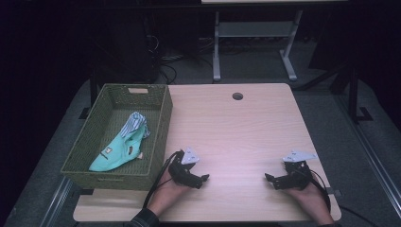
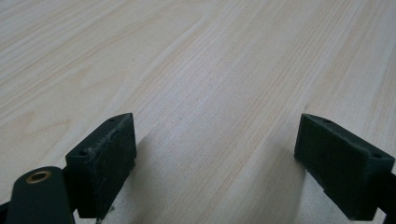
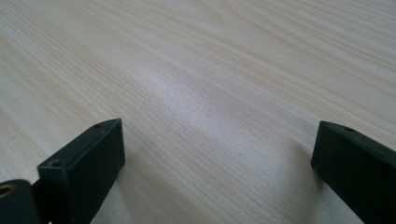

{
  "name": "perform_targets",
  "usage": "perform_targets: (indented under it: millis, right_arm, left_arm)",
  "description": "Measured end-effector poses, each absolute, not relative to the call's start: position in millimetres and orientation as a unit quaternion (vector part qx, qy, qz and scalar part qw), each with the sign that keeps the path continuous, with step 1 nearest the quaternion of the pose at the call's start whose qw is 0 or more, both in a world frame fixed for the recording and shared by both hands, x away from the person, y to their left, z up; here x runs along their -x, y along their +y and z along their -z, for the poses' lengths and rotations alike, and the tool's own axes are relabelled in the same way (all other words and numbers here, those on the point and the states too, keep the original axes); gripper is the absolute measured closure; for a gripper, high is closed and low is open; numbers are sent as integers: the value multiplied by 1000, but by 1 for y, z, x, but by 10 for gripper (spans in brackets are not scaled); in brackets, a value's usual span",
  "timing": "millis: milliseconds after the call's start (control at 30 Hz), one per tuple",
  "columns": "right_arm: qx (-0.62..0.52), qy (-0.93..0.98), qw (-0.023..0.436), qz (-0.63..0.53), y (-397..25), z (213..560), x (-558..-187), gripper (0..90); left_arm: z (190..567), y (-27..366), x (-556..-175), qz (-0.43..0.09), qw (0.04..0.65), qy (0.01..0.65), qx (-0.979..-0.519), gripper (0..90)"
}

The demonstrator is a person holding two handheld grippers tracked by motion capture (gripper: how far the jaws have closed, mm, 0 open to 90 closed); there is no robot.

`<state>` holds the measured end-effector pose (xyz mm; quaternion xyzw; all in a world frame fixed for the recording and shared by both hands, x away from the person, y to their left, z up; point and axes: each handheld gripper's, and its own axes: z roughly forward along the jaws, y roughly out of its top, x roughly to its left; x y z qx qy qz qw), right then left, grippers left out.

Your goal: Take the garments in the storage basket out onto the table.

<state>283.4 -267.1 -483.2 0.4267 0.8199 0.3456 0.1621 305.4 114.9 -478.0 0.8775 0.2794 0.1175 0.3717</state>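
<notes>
Left gripper (image 1: 204, 178) rests on table (image 1: 246, 127) just right of basket (image 1: 161, 124), jaws spread, holding nothing. Right gripper (image 1: 267, 178) well right of basket, likewise spread and bare, likely parked. Clothes (image 1: 120, 147) lie inside basket.

We see a dim room with dark, murky edges; only the pale worktop (image 1: 236, 137) is evenly lit from above. Close up, its grain is sharp, with soft sheen, and faint shadows lie beside the slightly blurred tongs.
</notes>
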Motion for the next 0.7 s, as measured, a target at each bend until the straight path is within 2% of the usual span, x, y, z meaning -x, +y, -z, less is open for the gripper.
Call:
perform_targets:
  millis: [500, 700]
  right_arm:
    - [-404, 831, 148, -352, -225, 483, -297, 24]
    - [-399, 833, 147, -353, -224, 483, -298, 24]
  left_arm:
    - [478, 115, -304, -120, 371, 287, -875, 121]
    - [478, 115, -303, -121, 371, 290, -874, 122]
